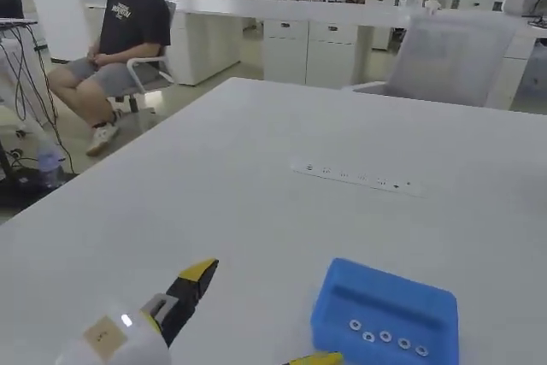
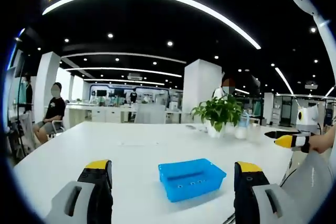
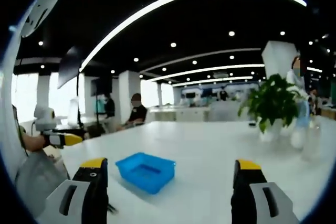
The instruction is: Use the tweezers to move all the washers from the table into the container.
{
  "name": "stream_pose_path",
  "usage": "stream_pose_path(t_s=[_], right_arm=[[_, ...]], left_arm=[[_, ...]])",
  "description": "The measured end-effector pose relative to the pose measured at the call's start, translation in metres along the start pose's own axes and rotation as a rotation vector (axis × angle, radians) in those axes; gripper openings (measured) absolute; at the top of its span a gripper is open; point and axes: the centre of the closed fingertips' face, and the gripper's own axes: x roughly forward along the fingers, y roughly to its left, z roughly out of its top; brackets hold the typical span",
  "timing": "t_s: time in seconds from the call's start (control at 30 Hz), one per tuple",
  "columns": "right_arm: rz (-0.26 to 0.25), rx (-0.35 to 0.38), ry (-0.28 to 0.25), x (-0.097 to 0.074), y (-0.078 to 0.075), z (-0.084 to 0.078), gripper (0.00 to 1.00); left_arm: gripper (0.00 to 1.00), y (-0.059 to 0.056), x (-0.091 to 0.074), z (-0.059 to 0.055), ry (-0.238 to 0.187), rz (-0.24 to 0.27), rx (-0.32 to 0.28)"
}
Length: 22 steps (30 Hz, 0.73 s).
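A blue container (image 1: pixel 385 301) sits on the white table (image 1: pixel 256 185) near its front edge, with several small washers (image 1: pixel 385 337) in a row inside it. My left gripper (image 1: pixel 256 318) is just left of the container, open, with nothing between its yellow-tipped jaws. The left gripper view has the container (image 2: pixel 191 178) straight ahead between the spread jaws of the left gripper (image 2: pixel 173 174), and the right gripper (image 2: pixel 289 140) far off to the right. In its own view the right gripper (image 3: pixel 170 174) is open and empty, the container (image 3: pixel 146 170) ahead and slightly left.
A pale strip (image 1: pixel 359 179) with small dots lies in the table beyond the container. A potted plant (image 2: pixel 219 113) stands further along the table. A person (image 1: pixel 128 32) sits on a chair at the back left. An office chair (image 1: pixel 444 57) stands at the far edge.
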Motion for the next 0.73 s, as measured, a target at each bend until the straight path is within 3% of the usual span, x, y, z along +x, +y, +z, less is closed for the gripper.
stream_pose_path(t_s=[0.1,0.13,0.17,0.2,0.3,0.37,0.47,0.6,0.73], right_arm=[[-0.011,-0.132,0.017,0.001,-0.001,-0.007,0.99],[-0.002,-0.204,0.053,0.001,0.001,-0.015,0.99],[0.003,-0.218,0.094,0.002,0.003,-0.02,0.99],[0.021,-0.197,0.072,0.004,0.01,-0.018,0.99],[0.033,-0.196,0.075,0.006,0.011,-0.02,0.99],[0.019,-0.192,0.089,0.005,0.006,-0.023,0.99],[0.026,-0.108,0.108,0.006,0.007,-0.029,0.99],[0.043,-0.121,0.157,0.006,0.009,-0.037,0.99],[0.011,-0.1,0.164,0.003,0.0,-0.038,0.99]], left_arm=[[0.99,0.001,0.001,0.0,-0.013,-0.008,-0.011],[0.99,0.005,0.001,0.0,-0.027,0.001,-0.046],[0.99,0.01,0.0,0.0,-0.027,0.024,-0.07],[0.99,0.015,-0.003,0.002,-0.037,0.041,-0.068],[0.99,0.016,-0.003,0.003,-0.044,0.049,-0.057],[0.99,0.016,-0.002,-0.001,-0.031,0.042,-0.06],[0.99,0.016,-0.001,-0.009,0.007,0.034,-0.085],[0.99,0.017,-0.002,-0.009,0.009,0.038,-0.114],[0.99,0.014,-0.001,-0.013,0.028,0.032,-0.124]])
